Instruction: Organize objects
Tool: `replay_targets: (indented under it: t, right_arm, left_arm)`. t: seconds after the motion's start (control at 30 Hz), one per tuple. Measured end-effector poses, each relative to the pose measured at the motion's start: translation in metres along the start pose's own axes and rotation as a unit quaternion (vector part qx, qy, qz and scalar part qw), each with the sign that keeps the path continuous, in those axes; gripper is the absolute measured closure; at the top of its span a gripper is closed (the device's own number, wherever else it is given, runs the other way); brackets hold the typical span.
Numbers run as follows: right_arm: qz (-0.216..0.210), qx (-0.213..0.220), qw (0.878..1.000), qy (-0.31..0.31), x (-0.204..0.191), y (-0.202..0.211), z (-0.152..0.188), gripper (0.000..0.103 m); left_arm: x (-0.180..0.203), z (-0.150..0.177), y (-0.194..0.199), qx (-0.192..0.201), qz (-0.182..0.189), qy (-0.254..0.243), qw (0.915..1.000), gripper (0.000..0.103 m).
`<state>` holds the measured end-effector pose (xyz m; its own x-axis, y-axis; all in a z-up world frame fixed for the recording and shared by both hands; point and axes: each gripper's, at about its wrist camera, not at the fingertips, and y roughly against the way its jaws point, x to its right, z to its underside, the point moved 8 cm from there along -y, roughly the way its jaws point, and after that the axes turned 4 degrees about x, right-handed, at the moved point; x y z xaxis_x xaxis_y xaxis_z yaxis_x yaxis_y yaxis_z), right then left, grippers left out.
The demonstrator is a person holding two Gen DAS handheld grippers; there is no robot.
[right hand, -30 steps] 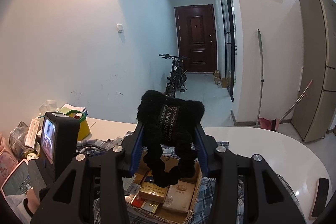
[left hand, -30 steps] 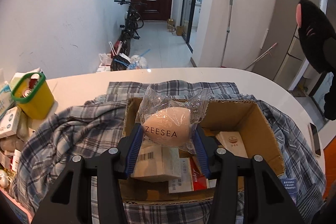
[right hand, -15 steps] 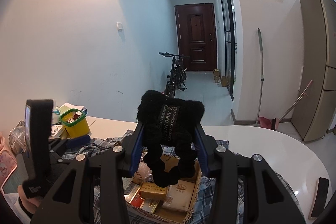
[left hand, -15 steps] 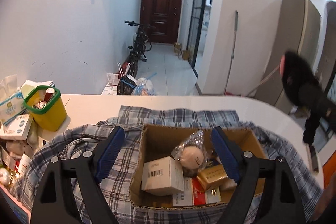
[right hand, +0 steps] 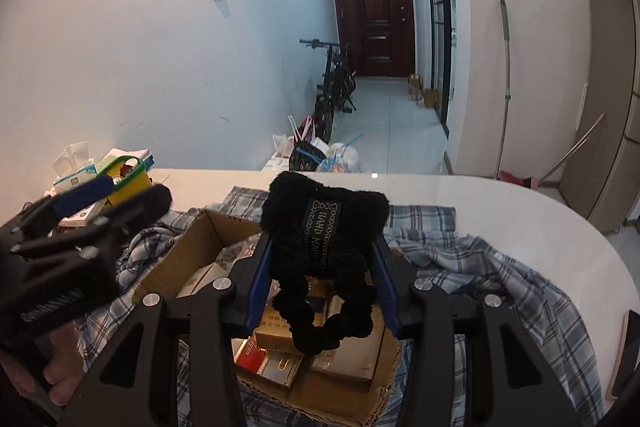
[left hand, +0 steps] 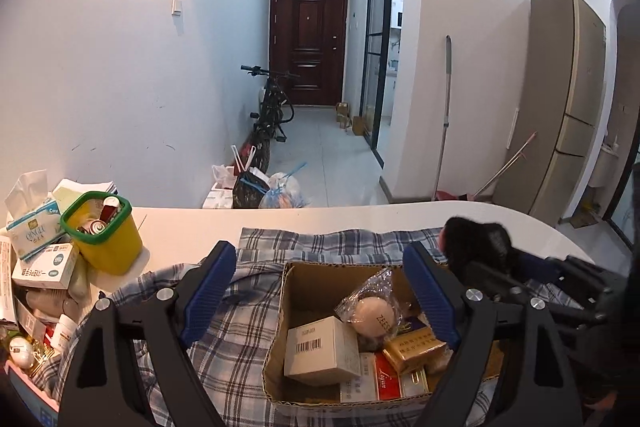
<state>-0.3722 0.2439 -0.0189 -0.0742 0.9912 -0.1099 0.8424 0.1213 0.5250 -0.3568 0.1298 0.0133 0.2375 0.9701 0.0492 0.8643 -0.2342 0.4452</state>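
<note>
You are filling the cardboard box [left hand: 320, 287], which sits on the plaid shirt [left hand: 236, 343] spread over the white table [left hand: 192, 227]. Your left gripper [left hand: 320, 299] hangs just above the box; its jaws have just been opening and stand wide with nothing between them. The wrapped sponge egg [left hand: 376, 315] lies inside the box among the small cartons. Your right gripper [right hand: 322, 283] clamps the black scrunchie [right hand: 320, 239] over the box's middle. That looks like the step in hand: next, lower it a little and let go so it lands inside the box.
</note>
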Motion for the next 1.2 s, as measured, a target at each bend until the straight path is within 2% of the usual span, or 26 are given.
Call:
replay_targets:
  t: [0.1, 0.17, 0.23, 0.27, 0.3, 0.47, 0.6, 0.67, 0.77, 0.87, 0.97, 1.03, 1.2]
  right_arm:
    - [0.004, -0.002, 1.000, 0.003, 0.001, -0.001, 0.002, 0.054]
    - [0.006, -0.004, 1.000, 0.002, 0.003, -0.002, 0.002, 0.053]
    - [0.011, -0.004, 1.000, -0.001, 0.005, -0.001, 0.003, 0.045]
    - [0.018, -0.002, 1.000, -0.004, 0.003, -0.004, 0.000, 0.033]
    - [0.022, 0.005, 1.000, -0.008, 0.005, -0.002, -0.001, 0.028]
    - [0.037, 0.044, 0.998, -0.018, 0.012, 0.017, -0.016, 0.027]
    - [0.043, 0.080, 0.996, -0.005, 0.013, 0.039, -0.035, 0.027]
    - [0.049, 0.107, 0.993, 0.010, 0.014, 0.055, -0.047, 0.027]
    - [0.066, 0.151, 0.986, 0.004, 0.021, 0.084, -0.062, 0.027]
    - [0.057, 0.176, 0.983, 0.002, 0.021, 0.108, -0.072, 0.025]
    - [0.051, 0.206, 0.977, 0.007, 0.016, 0.132, -0.080, 0.016]
    - [0.050, 0.221, 0.974, 0.019, 0.011, 0.145, -0.083, 0.011]
    - [0.037, 0.256, 0.966, 0.025, -0.003, 0.174, -0.089, 0.000]
  left_arm:
    - [0.004, -0.002, 0.001, 0.002, 0.001, -0.012, 0.9999, 0.000]
    - [0.004, -0.004, 0.005, 0.015, -0.009, -0.016, 0.9997, 0.000]
    - [0.005, -0.006, 0.008, 0.019, -0.011, -0.020, 0.9996, 0.000]
    - [0.005, -0.007, 0.009, 0.020, -0.011, -0.020, 0.9995, 0.000]
    - [0.004, -0.008, 0.010, 0.022, -0.012, -0.017, 0.9995, 0.000]
    - [-0.003, -0.014, 0.018, 0.030, -0.010, 0.000, 0.9995, 0.000]
    - [-0.005, -0.025, 0.031, 0.017, -0.024, -0.017, 0.9994, 0.000]
    - [-0.009, -0.038, 0.052, 0.055, -0.023, -0.018, 0.9981, 0.000]
    - [-0.012, -0.054, 0.085, 0.113, -0.047, -0.026, 0.9922, 0.000]
    - [-0.011, -0.066, 0.115, 0.158, -0.080, -0.047, 0.9830, 0.000]
    - [-0.008, -0.073, 0.144, 0.192, -0.115, -0.071, 0.9721, 0.000]
    - [-0.008, -0.076, 0.165, 0.220, -0.118, -0.062, 0.9663, 0.000]
    - [-0.010, -0.080, 0.213, 0.272, -0.090, -0.032, 0.9576, 0.000]
